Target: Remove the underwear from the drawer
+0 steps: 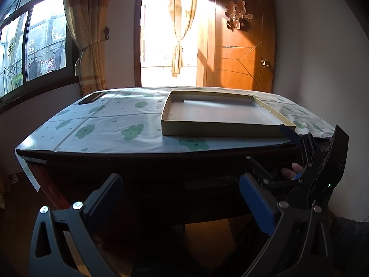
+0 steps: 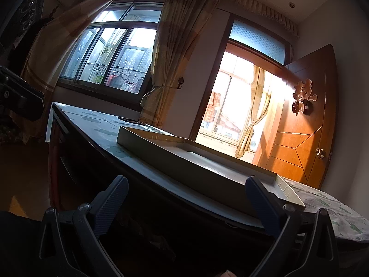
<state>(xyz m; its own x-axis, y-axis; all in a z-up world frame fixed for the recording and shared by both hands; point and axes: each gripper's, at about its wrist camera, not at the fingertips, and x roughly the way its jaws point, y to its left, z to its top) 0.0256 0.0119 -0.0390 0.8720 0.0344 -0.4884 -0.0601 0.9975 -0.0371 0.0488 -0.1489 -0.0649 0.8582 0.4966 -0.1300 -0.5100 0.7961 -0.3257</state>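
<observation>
Two tools are in view, both with fingers spread and nothing between them. The left tool [image 1: 181, 204] sits low in front of the dark wooden table [image 1: 147, 173], its blue-padded fingers aimed at the shadowed front face below the near edge. The right tool [image 2: 186, 205] is also below the near edge, further toward the right end of the table; in the left wrist view it appears just right of the left tool, with a fingertip of the person's hand visible on its grip.

On the table top lies a pale cloth printed with green clouds [image 1: 110, 124]. A shallow, open, beige cardboard tray [image 1: 221, 131] rests on the right half of the table, its near wall close to the near edge; it appears empty. A dark flat phone-like object [image 1: 91, 98] lies near the far left corner.

No underwear is visible in either view. The drawer cannot be made out; the table front is too dark to show a seam or a handle, and whether it is open or closed cannot be told. By judgement, the drawer lies in the front face directly ahead of both tools, with its long axis along the near edge. Both tools are about equally close to that face.
</observation>
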